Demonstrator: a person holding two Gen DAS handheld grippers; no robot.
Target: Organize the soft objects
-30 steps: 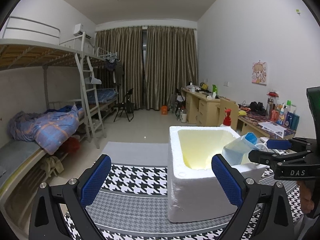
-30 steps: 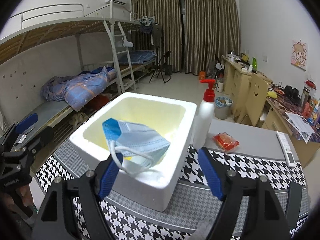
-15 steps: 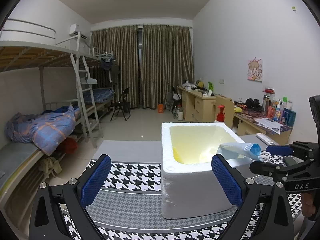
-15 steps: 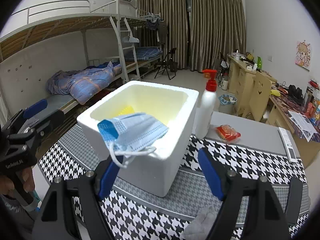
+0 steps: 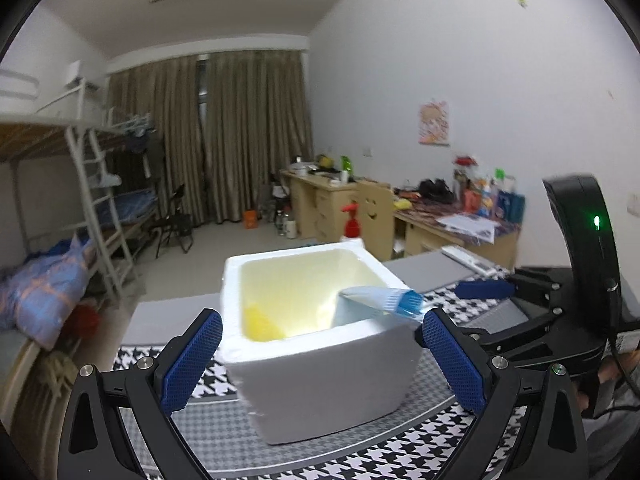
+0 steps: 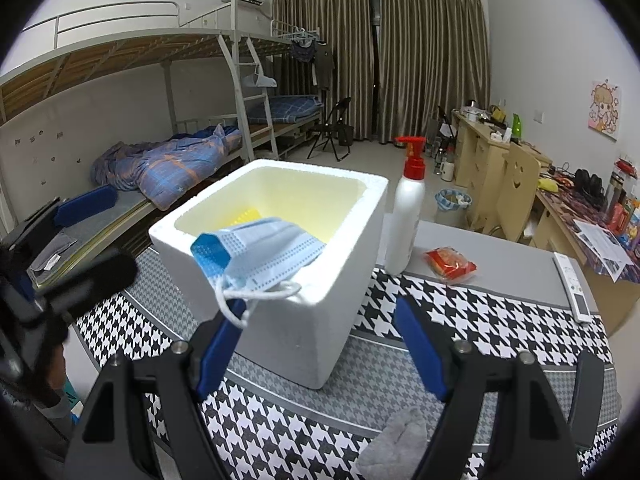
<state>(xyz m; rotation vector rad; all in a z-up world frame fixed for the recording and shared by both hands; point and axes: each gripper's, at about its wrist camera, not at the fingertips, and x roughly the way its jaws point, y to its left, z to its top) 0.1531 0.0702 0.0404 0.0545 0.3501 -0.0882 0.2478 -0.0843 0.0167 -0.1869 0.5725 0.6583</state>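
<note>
A white foam box [image 6: 304, 304] stands on the houndstooth cloth; it also shows in the left wrist view [image 5: 320, 376]. A blue face mask [image 6: 264, 256] lies draped over the box's near rim, its ear loop hanging down outside; in the left wrist view the mask [image 5: 380, 300] sits on the right rim. A yellow item [image 5: 260, 322] lies inside the box. My right gripper [image 6: 320, 344] is open, just in front of the box, touching nothing. My left gripper [image 5: 316, 360] is open with the box between its fingers' line of sight. A grey cloth [image 6: 396, 444] lies near my right gripper.
A white pump bottle with a red top [image 6: 406, 224] stands behind the box. A red snack packet [image 6: 450, 264] and a white remote [image 6: 572, 284] lie on the grey table top. Bunk beds are at the left, desks at the right.
The mask has left my right gripper's finger and now rests on the box rim. The right gripper has drawn back. The left gripper has swung so the box sits centred.
</note>
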